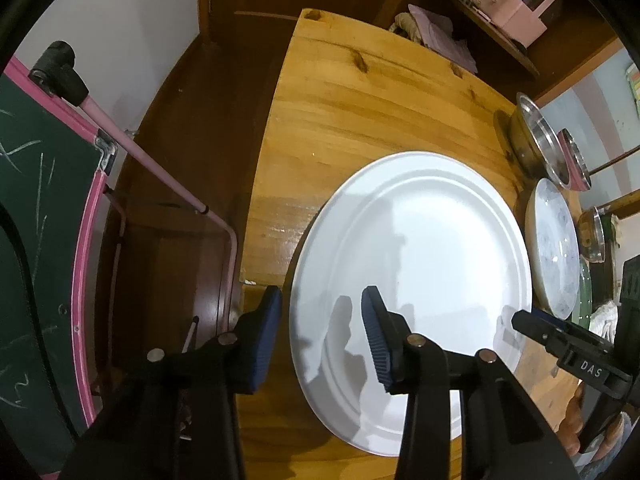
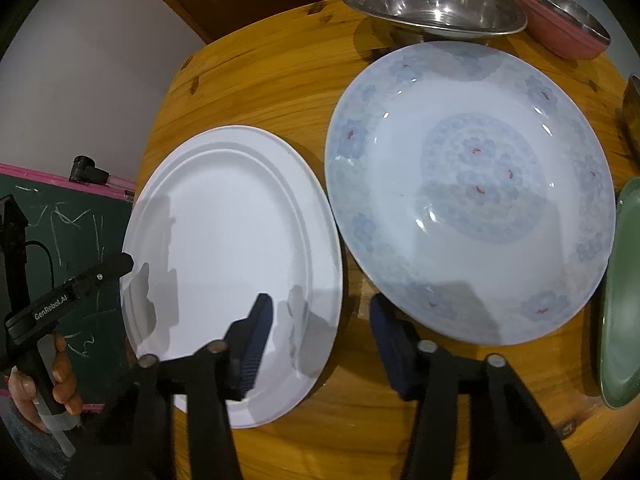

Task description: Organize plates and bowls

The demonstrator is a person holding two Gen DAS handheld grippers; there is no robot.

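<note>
Both tongs (image 1: 322,334) (image 2: 320,342) apart astride opposite edges of the white plate (image 1: 420,248), patterned bowl (image 2: 472,188) just beside.

A wooden table (image 1: 360,120) stands beside a white wall (image 1: 132,20), a pink-framed chalkboard (image 1: 36,208) left of it, shelves (image 1: 500,40) behind

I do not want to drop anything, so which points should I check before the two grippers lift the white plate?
1. White plate empty: ok.
2. Plate flat on the wooden table: ok.
3. Left gripper fingers straddle the plate's rim: ok.
4. Right gripper fingers straddle the opposite rim: ok.
5. Fingers pressing on the rim: not ok, gaps show on both grippers.
6. Right gripper's outer finger clear of the patterned bowl: cannot tell, they overlap in view.
</note>
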